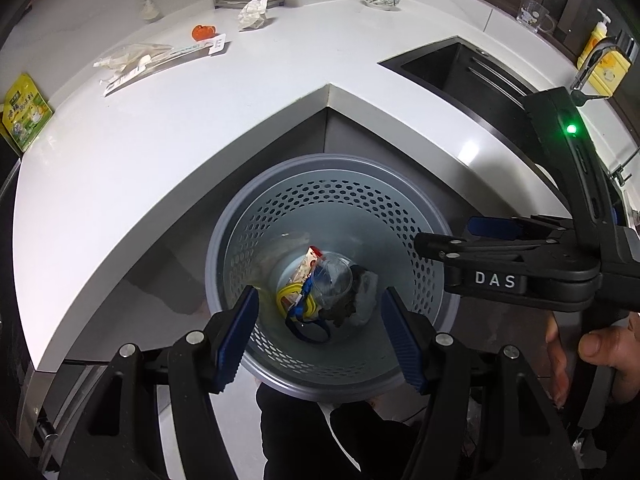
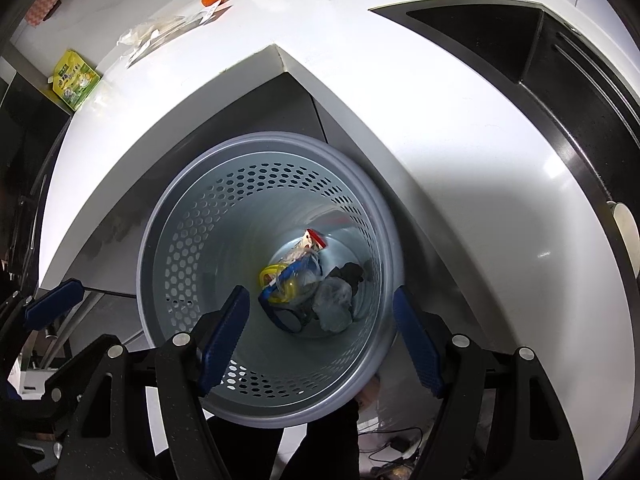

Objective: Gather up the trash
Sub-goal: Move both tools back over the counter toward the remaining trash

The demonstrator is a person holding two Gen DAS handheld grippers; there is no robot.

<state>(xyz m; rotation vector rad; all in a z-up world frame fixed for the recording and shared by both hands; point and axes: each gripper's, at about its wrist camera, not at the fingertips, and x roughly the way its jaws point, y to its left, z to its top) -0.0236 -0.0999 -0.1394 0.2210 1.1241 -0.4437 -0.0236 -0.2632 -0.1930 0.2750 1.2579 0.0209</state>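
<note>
Bin (image 2: 168, 240) below; both grippers' jaws wide apart, holding nothing.

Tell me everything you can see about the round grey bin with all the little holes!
The grey bin looks like plastic, round, with a thick smooth rim and walls full of small hexagon holes. It stands upright on the floor, tucked into the inner corner of the white counter. At its bottom lies trash: a clear cup, a yellow and blue band, a red-tipped wrapper, crumpled plastic and something dark. Neither tool touches it.

Green packet (image 1: 25, 114) print too small to read.
</note>
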